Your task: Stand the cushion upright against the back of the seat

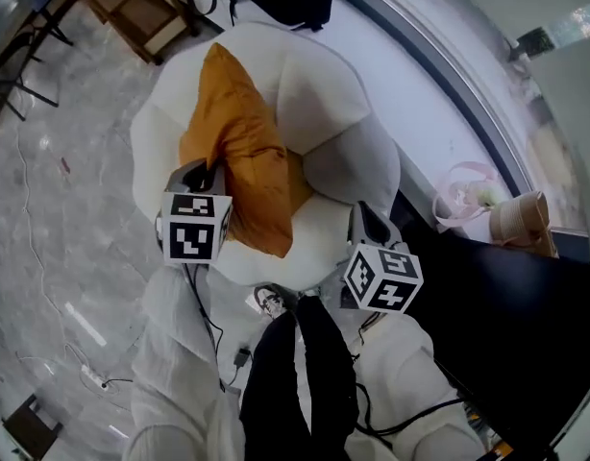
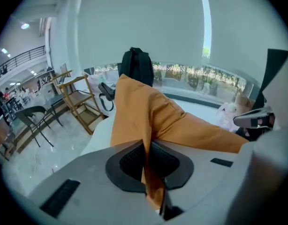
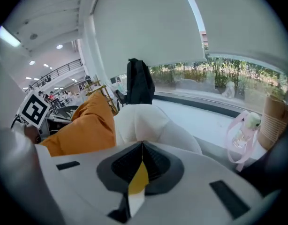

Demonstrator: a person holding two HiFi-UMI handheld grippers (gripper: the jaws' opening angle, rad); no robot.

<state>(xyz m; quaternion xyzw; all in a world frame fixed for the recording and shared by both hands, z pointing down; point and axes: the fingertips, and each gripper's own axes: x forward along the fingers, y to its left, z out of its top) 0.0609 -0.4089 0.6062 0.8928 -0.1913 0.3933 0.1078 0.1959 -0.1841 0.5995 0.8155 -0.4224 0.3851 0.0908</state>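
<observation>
1. Left gripper (image 2: 147, 146) is clamped tight on a fold of the orange cushion (image 2: 151, 109). The cloth bunches up between its ribbed black pads and trails out below them.
2. Right gripper (image 3: 142, 146) has its jaws pressed together with no cushion fabric in them. A thin yellow-and-white sliver sits in the seam, and what it is cannot be told.
3. In the head view the cushion (image 1: 239, 147) stands on edge across the seat (image 1: 319, 89). One pointed corner is up by the back puffs and the lower end is over the front rim. Its cover is smooth, slightly shiny woven cloth, creased where the left gripper (image 1: 201, 173) pinches its side.
4. The seat is a round, white armchair of fat padded lobes with a soft matte cover. The right gripper (image 1: 364, 217) hovers over its right-hand lobe, apart from the cushion.
5. Each gripper carries a white cube printed with black square markers (image 1: 193, 227).
6. A black backpack (image 3: 138, 81) rests behind the seat's back.
7. A slatted wooden rack (image 2: 78, 102) stands on the grey marbled floor (image 1: 55, 161).
8. By the window ledge are a looped pink ribbon bag (image 3: 241, 131) and a ribbed brown paper cup (image 3: 274, 120).
</observation>
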